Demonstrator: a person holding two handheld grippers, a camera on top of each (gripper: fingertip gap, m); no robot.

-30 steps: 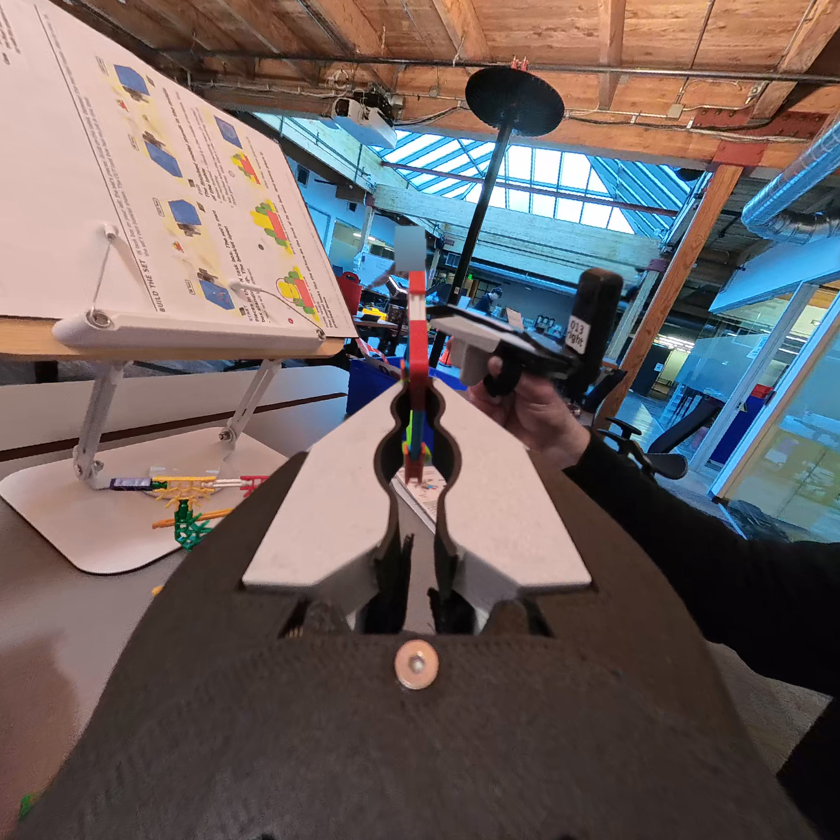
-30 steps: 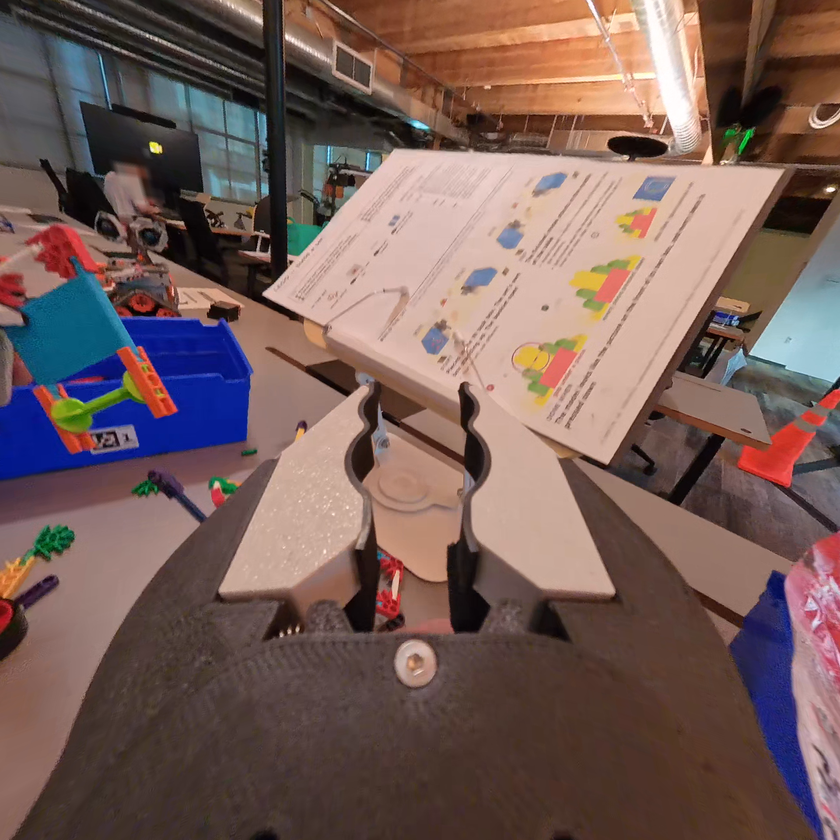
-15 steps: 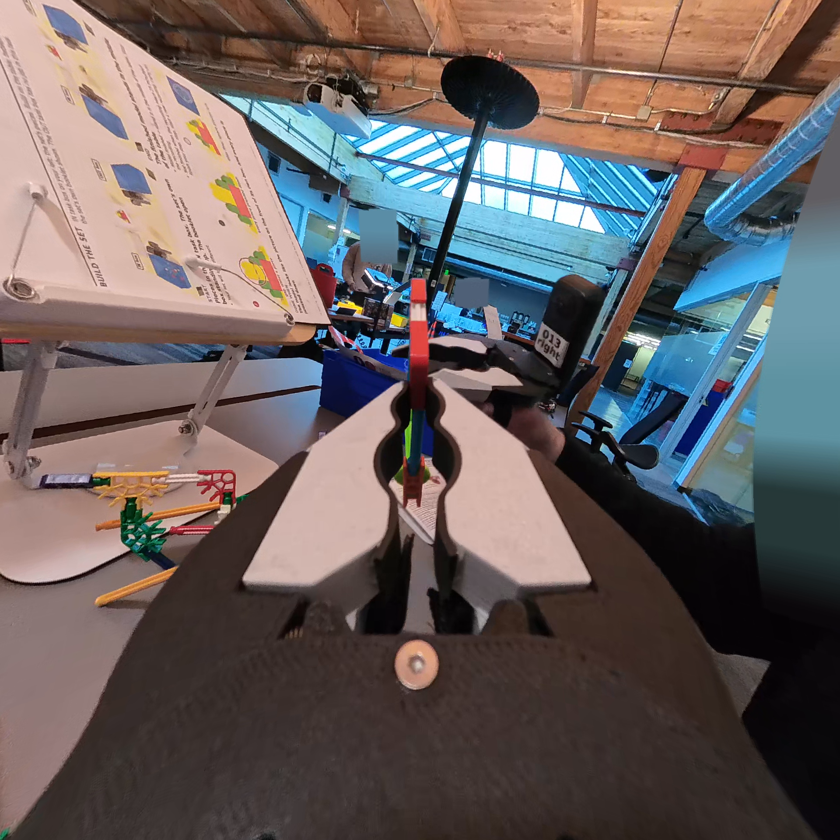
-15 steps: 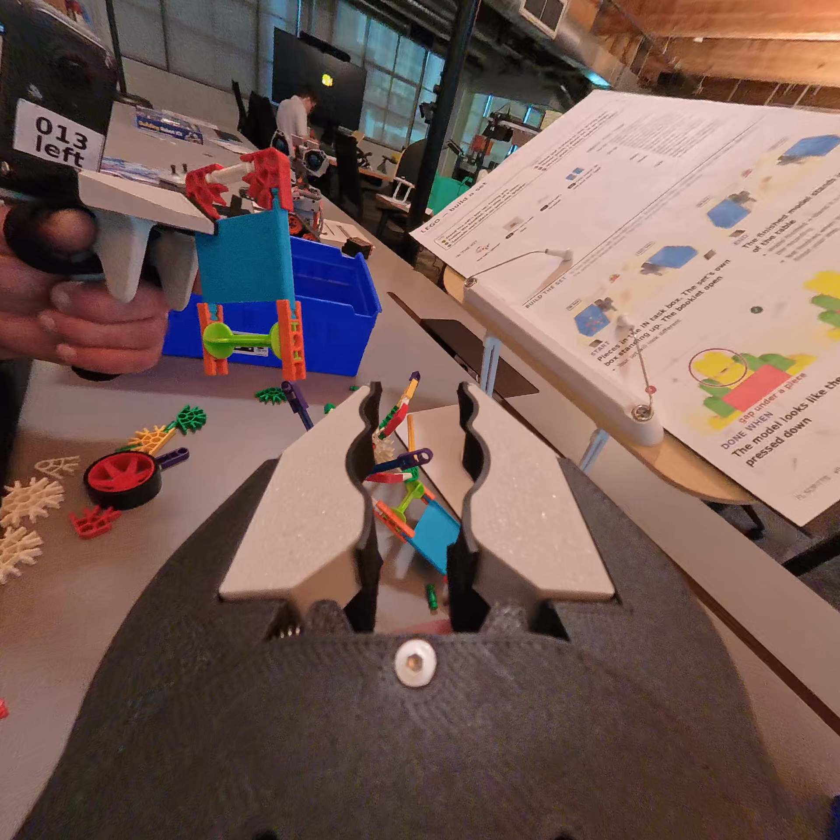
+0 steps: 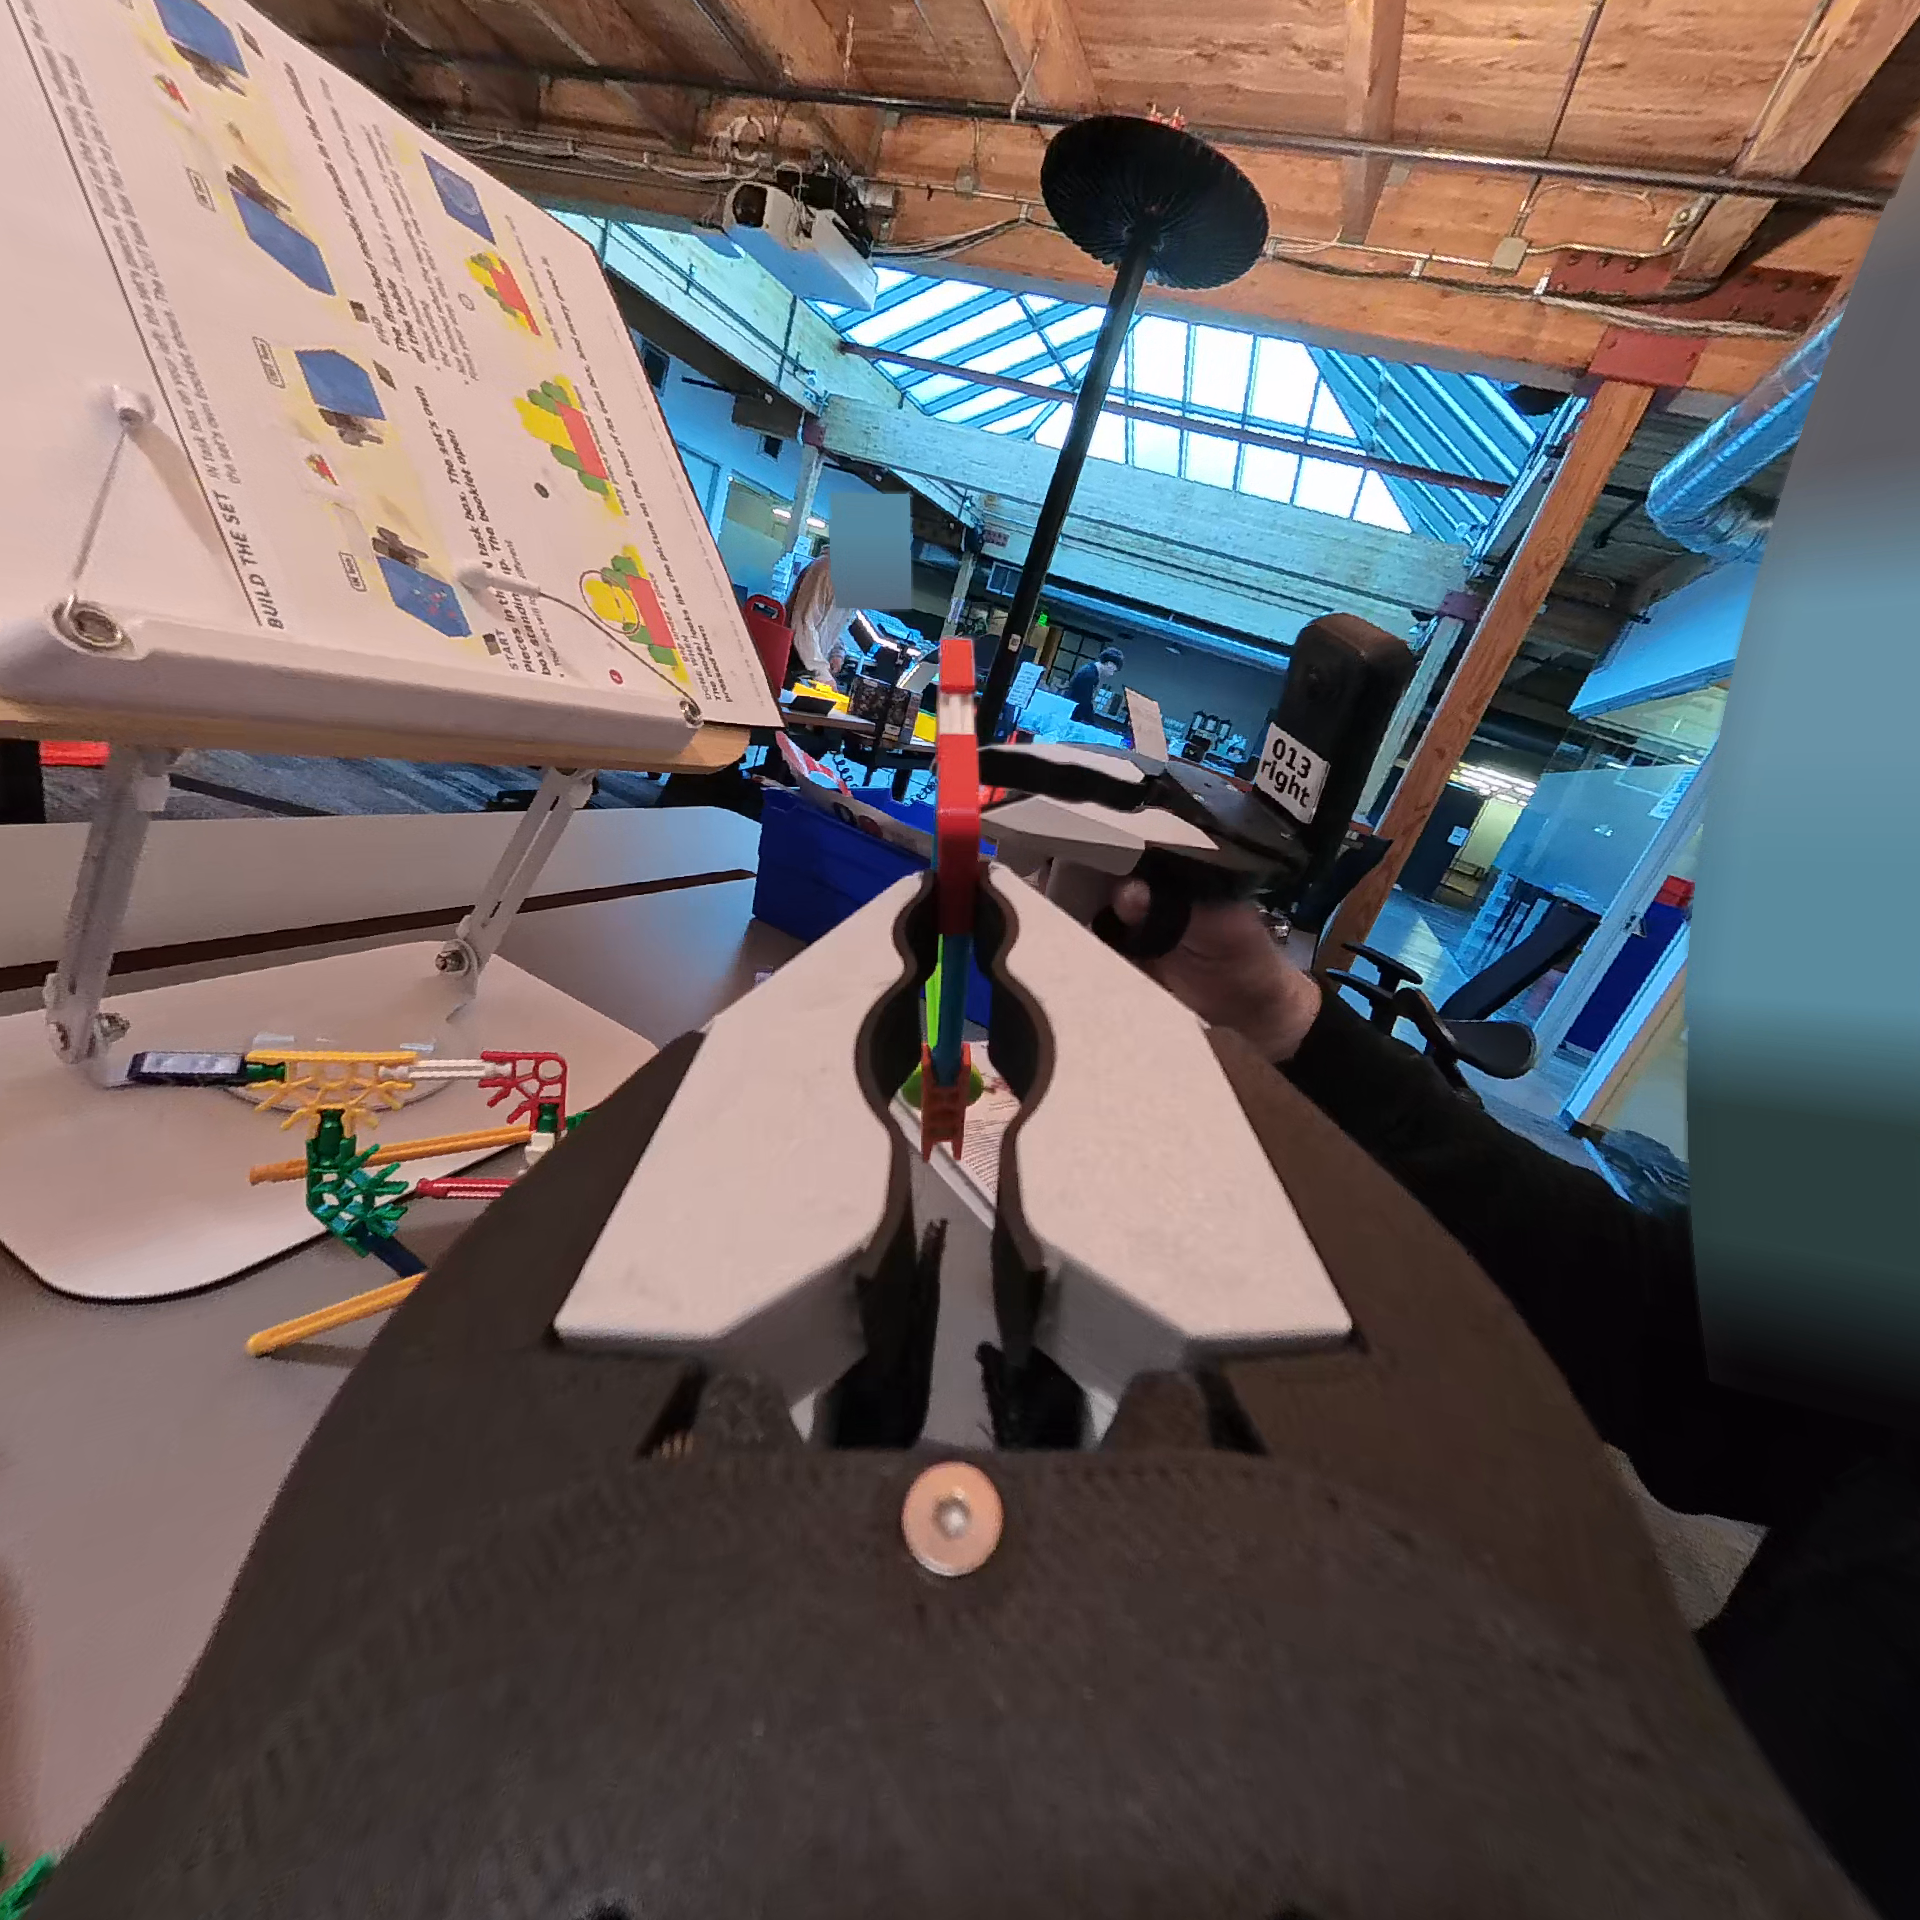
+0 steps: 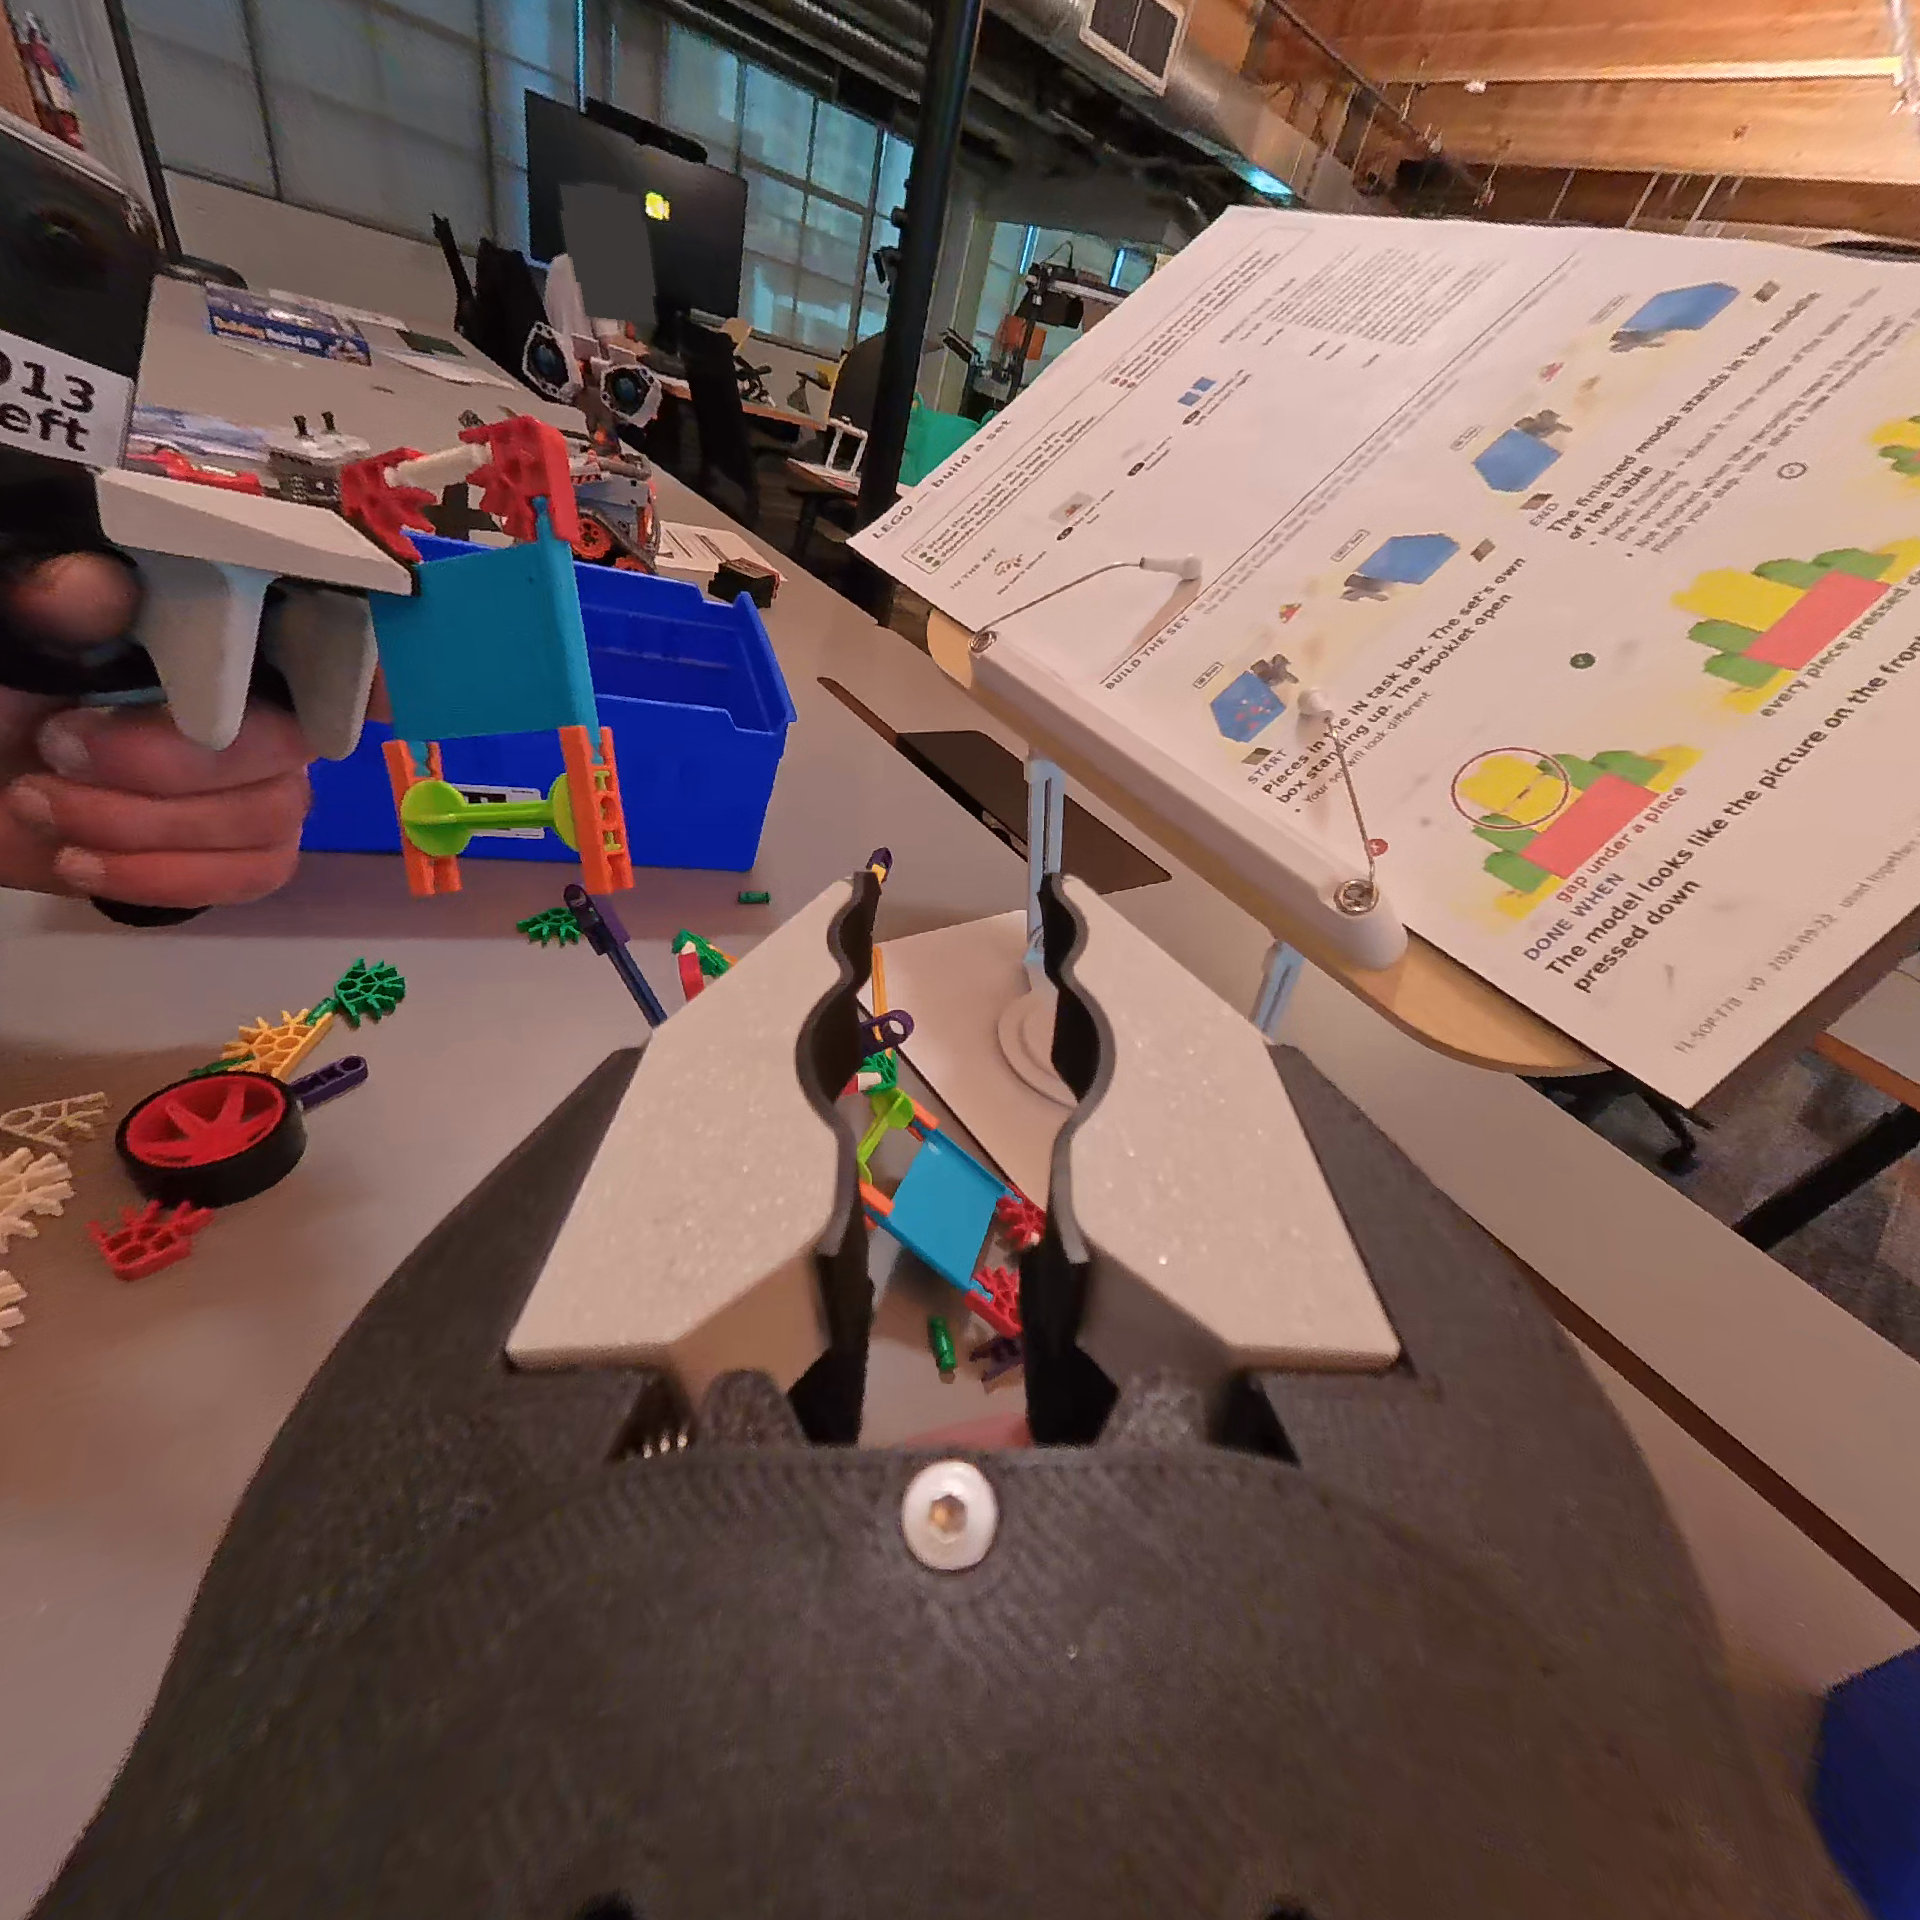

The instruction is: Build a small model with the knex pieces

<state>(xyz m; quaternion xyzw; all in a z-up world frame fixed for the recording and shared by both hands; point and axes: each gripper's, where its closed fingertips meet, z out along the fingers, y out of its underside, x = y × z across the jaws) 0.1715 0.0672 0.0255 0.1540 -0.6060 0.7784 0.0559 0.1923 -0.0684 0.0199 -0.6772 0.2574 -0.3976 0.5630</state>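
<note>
While the left tongs (image 5: 951, 914) clamp a blue-panelled toy assembly (image 5: 954, 831) edge-on above the counter (image 5: 623, 914), nothing is joined to it yet. Right tongs (image 6: 951, 935) gape, empty — above a second blue-panelled piece (image 6: 940, 1205) among loose parts.

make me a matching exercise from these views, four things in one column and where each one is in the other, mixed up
Things:
1. blue panel assembly with orange legs
2. red spoked wheel with black tyre
3. blue plastic bin
4. printed instruction sheet

Places:
A. lying on the grey table
B. on the tilted white stand
C. held in the left gripper's fingers, off the table
D. standing on the table behind the held assembly

Pairs: 1-C, 2-A, 3-D, 4-B
</note>
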